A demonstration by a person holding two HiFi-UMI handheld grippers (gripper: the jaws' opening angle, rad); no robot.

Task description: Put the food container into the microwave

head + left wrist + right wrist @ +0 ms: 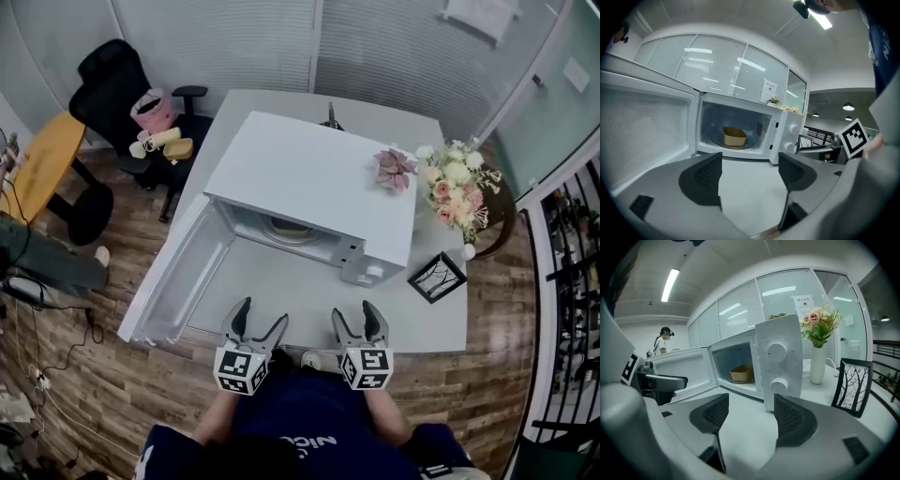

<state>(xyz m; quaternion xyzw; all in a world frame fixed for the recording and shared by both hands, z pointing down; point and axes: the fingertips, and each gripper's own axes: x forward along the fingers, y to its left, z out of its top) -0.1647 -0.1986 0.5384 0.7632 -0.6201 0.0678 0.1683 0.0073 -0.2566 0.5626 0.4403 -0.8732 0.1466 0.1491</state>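
Food container (pixel 734 136): inside the microwave (pixel 309 183), on the glass turntable (pixel 719 142), roughly central in the cavity. It sits upright, open top up. Its long axis appears to run across the cavity, about parallel to the open front; the broad side faces the near edge of the table (pixel 431 323).

Microwave: stands mid-table, with its control panel (pixel 778 363) on the right end of its front. The door (pixel 178 281) is swung fully open to the left, and its far end reaches out past the table's left edge toward the near-left corner. The cavity mouth is unobstructed. A bare strip of tabletop lies between the microwave front and the near edge.

Right side of table: picture frame (pixel 437 277) near the near-right corner, just beside the microwave's right front corner. Vase of flowers (pixel 455 183) at the right edge. A pink plant (pixel 394 169) rests on the microwave's top.

Left gripper (pixel 263 314): at the near edge, jaws wide apart, only bare tabletop between them, touching nothing.

Right gripper (pixel 354 314): beside it at the near edge, jaws likewise wide, nothing held. It faces the control panel.
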